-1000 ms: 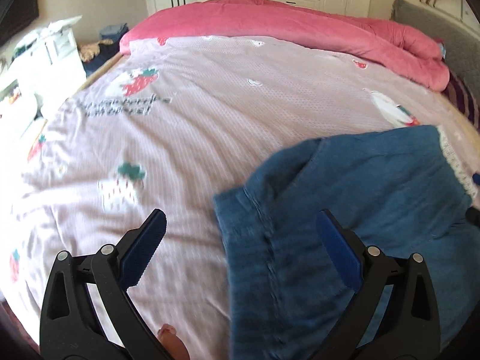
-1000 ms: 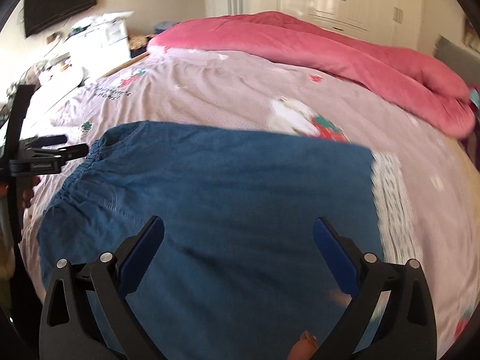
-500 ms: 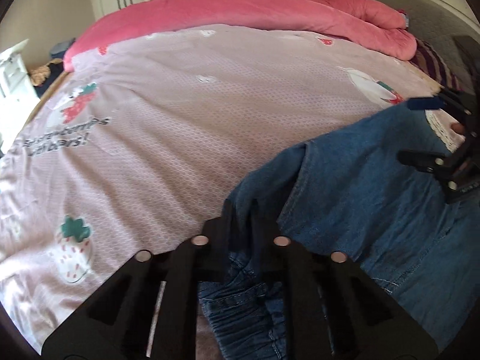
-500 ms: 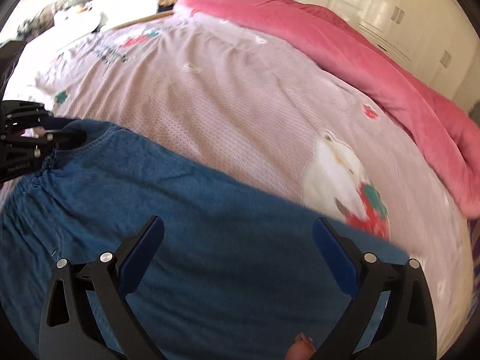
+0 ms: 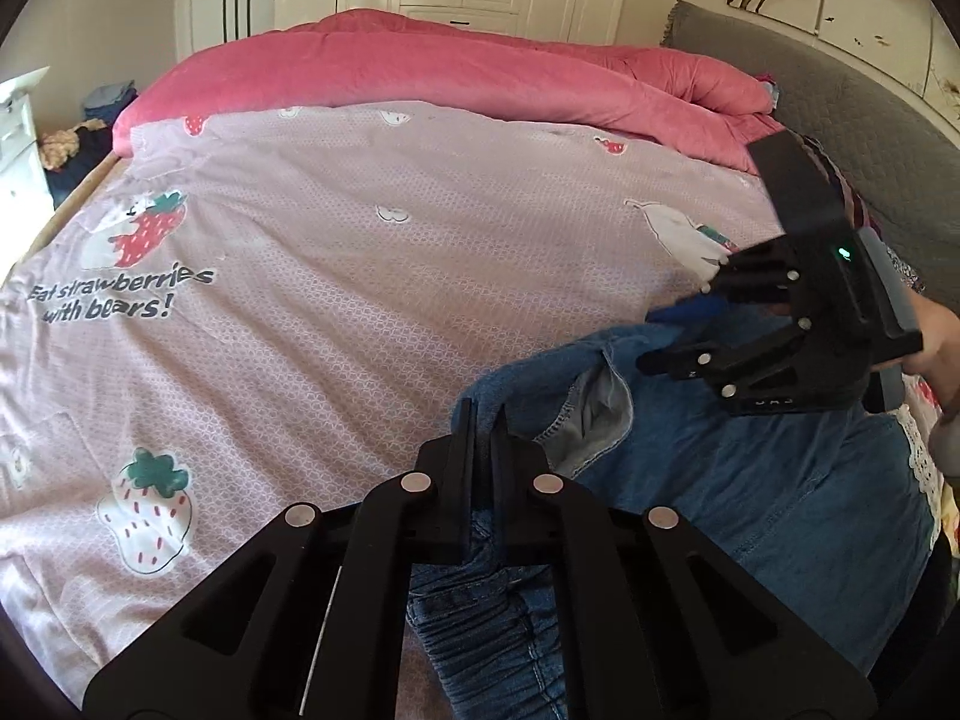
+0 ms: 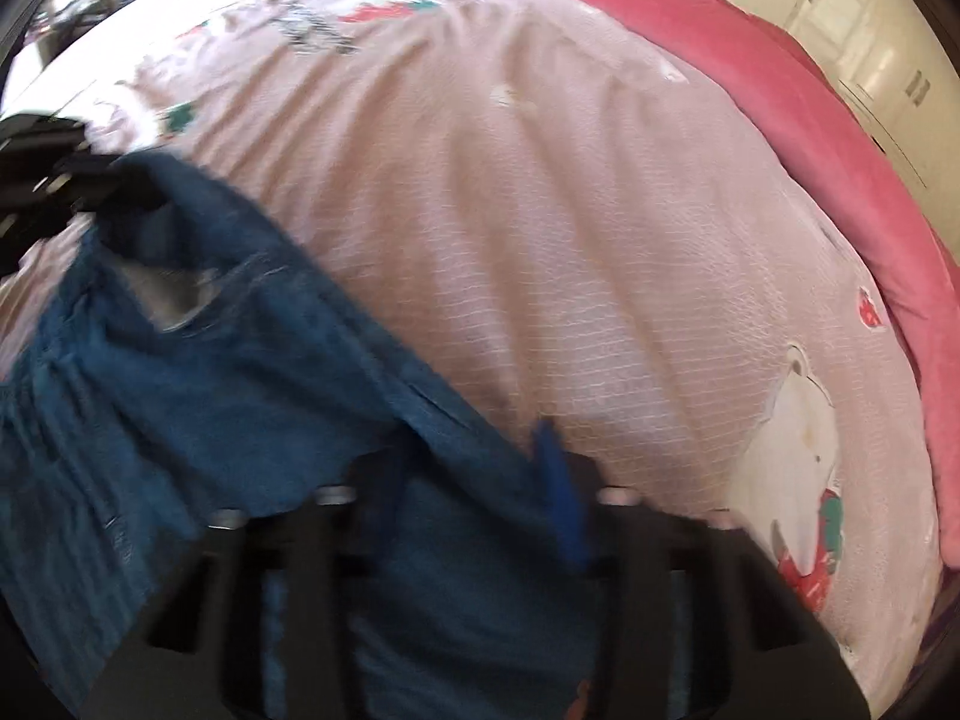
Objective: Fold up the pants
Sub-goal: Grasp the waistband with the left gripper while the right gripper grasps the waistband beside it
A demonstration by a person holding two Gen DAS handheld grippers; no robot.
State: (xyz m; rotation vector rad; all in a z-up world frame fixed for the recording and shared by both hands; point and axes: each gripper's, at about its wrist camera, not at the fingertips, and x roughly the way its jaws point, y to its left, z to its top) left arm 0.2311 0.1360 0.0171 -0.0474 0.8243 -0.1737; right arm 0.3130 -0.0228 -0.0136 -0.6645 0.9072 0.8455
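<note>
1. Left gripper (image 5: 480, 420): its jaws are pressed together on the waistband corner of the blue denim pants (image 5: 750, 480), pinching a raised fold of cloth.
2. Right gripper (image 6: 474, 468): its jaws have just been closing, with the far edge of the pants between them; the right wrist view is blurred, so whether the pads press the denim cannot be told.
3. Pants lie on the pink strawberry-print bedspread (image 5: 360, 252), at its near side, long axis running across the bed, gathered waistband at the left gripper, lace-trimmed hem (image 5: 921, 462) out past the right gripper.
4. Pink quilt (image 5: 456, 72) is bunched along the far side.
</note>
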